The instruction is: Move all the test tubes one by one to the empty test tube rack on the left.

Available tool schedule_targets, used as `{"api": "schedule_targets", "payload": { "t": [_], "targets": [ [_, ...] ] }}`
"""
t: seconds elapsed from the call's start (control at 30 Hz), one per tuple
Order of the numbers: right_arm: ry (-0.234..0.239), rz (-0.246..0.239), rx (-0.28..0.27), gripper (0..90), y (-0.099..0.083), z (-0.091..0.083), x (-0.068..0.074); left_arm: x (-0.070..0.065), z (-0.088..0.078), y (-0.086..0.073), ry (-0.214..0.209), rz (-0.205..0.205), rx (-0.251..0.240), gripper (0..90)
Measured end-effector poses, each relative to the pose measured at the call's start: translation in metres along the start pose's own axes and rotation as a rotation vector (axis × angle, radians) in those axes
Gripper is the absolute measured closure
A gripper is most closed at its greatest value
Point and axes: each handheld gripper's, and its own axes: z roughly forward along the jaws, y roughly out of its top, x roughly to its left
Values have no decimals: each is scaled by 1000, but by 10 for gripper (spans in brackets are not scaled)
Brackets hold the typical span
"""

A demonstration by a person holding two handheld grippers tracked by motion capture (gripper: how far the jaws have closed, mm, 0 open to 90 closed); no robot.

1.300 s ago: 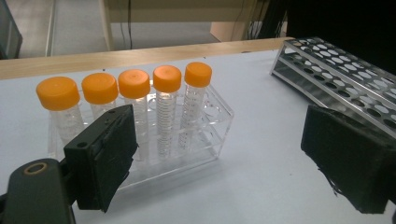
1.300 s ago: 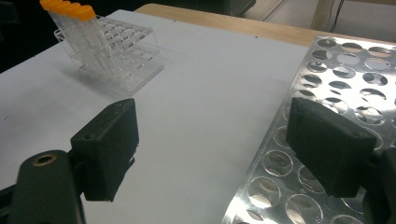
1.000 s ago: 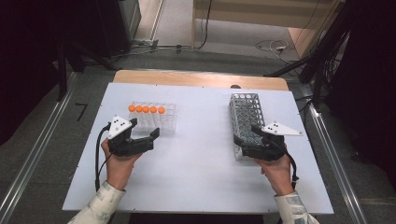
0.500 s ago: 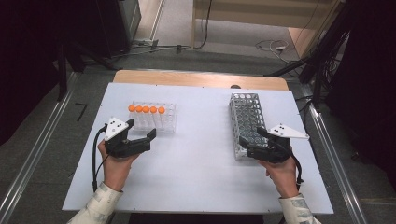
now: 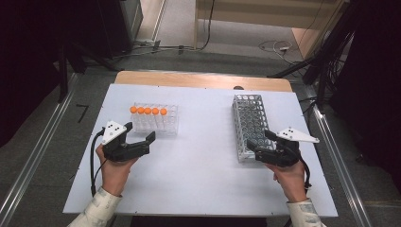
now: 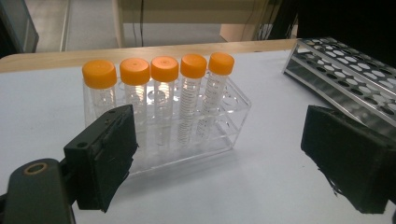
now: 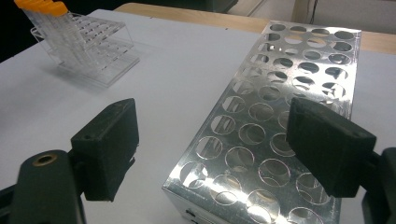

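At nine o'clock on the white counter point(image 5: 203, 189), left gripper point(image 5: 138, 142) rests in the person's left hand point(image 5: 113, 171), jaws released and wide apart, nothing between them. Aim is toward one o'clock, at the clear rack point(image 5: 156, 120) just beyond the tips; judged a line-up for picking a tube. Five orange-capped tubes point(image 6: 159, 93) stand upright in one row along the rack's far side, so the near, vacant slots lie between jaws and tubes and a reach over them looks needed. Centre of counter is bare. At three o'clock, metal rack point(image 5: 249, 124) lies lengthwise, its holes unfilled; judged the destination. Right gripper point(image 5: 259, 147), held in the right hand point(image 5: 289, 177), sits at the rack's near end, jaws released, straddling its corner without pressing, probably placed to steady it. Beyond twelve o'clock: wooden edge strip point(image 5: 203, 80), floor with cables point(image 5: 208, 42). Nothing blocks the path between racks.
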Motion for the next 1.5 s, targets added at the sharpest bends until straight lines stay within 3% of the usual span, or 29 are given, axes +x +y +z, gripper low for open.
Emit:
{"api": "schedule_targets", "payload": {
  "t": [0.47, 0.7, 1.2, 1.5],
  "targets": [
    [-22, 9, -4, 158, -5, -9, -7, 4, -5, -3, 8, -3, -3, 111],
    [-35, 9, 4, 147, -8, -12, -10, 4, -8, -5, 24, 19, 1, 108],
    [-66, 26, -9, 144, -13, -23, -22, 14, -15, -9, 46, 4, 8, 106],
    [-78, 34, -12, 144, -16, -29, -27, 18, -21, -14, 88, 23, 10, 107]
  ]
}}
